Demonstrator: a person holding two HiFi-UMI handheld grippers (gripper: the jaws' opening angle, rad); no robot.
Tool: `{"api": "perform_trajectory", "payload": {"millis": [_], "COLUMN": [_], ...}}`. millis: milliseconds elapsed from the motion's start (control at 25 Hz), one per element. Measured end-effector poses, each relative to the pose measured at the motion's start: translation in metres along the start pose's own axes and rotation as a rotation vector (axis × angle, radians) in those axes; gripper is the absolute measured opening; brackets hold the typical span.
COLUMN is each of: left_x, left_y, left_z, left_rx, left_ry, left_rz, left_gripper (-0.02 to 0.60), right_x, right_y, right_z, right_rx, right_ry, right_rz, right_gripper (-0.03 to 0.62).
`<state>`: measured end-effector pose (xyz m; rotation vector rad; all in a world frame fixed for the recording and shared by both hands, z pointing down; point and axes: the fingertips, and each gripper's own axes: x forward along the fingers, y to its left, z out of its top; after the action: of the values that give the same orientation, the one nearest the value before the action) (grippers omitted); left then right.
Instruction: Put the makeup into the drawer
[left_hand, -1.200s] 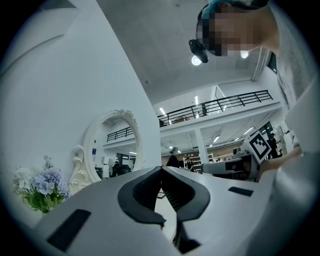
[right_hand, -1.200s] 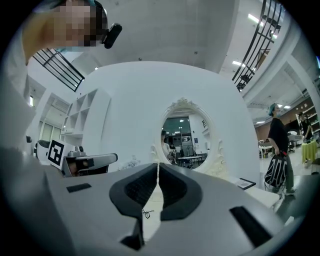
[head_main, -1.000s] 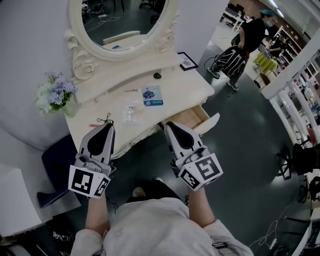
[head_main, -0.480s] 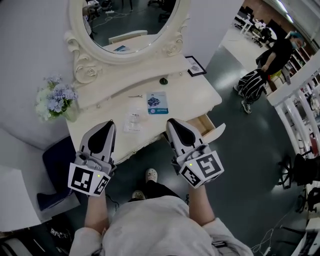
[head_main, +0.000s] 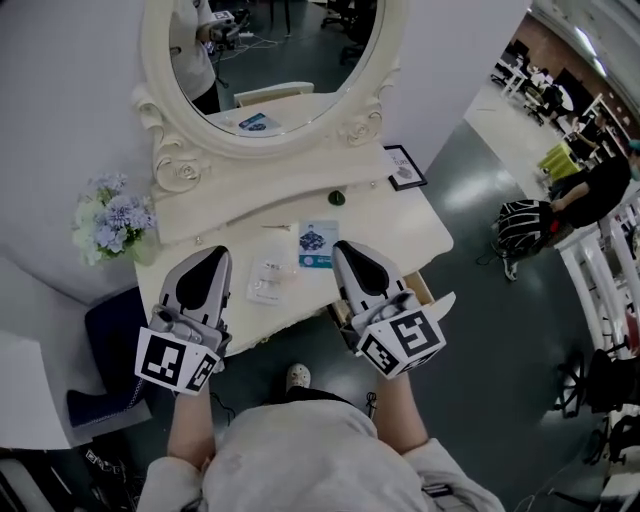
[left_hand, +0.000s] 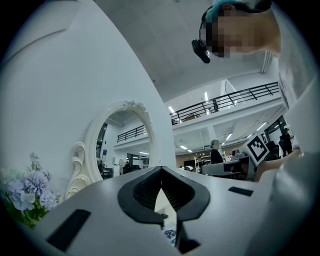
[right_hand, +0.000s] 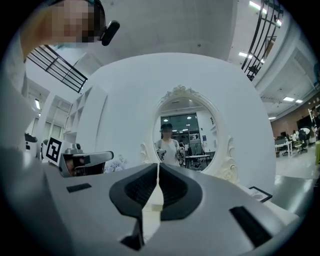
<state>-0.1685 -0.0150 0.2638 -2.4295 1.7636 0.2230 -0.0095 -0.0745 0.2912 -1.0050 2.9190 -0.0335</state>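
Observation:
On the cream dressing table (head_main: 410, 232) lie a blue-printed packet (head_main: 318, 244), a clear plastic packet (head_main: 266, 281), a thin hairpin (head_main: 278, 226) and a small dark green object (head_main: 338, 198). The drawer (head_main: 441, 304) stands pulled out at the table's front right, mostly hidden under my right gripper (head_main: 347, 251). That gripper is shut and empty, its tip just right of the blue packet; its jaws meet in the right gripper view (right_hand: 158, 166). My left gripper (head_main: 213, 256) is over the table's front left, left of the clear packet, also shut and empty (left_hand: 161, 170).
An oval mirror (head_main: 270, 60) rises behind the table. Pale blue flowers (head_main: 110, 215) stand at its left end, a small framed picture (head_main: 405, 168) at its right. A dark blue box (head_main: 110, 330) sits on the floor at left. A person (head_main: 600, 190) and a striped bag (head_main: 520, 225) are at right.
The dressing table has come closer. Both grippers have moved forward from in front of its edge to over its front part, and the right one now covers most of the open drawer.

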Motion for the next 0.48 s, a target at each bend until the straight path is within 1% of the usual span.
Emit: {"api": "perform_trajectory", "payload": {"millis": [200,480], "left_x": [0.024,0.043], "left_y": [-0.001,-0.003], "left_z": [-0.002,-0.007], "left_rx": [0.029,0.035], "left_ry": [0.000,-0.007], "left_rz": [0.022,0.070], "left_gripper": [0.014,0.014], "right_x": [0.016,0.032], "right_y": [-0.023,-0.045], "right_z": [0.001,-0.008], "right_rx": [0.001,0.002], "right_ry": [0.000,0.017], "right_rz": [0.038,0.099], "right_gripper": [0.025,0.025]}}
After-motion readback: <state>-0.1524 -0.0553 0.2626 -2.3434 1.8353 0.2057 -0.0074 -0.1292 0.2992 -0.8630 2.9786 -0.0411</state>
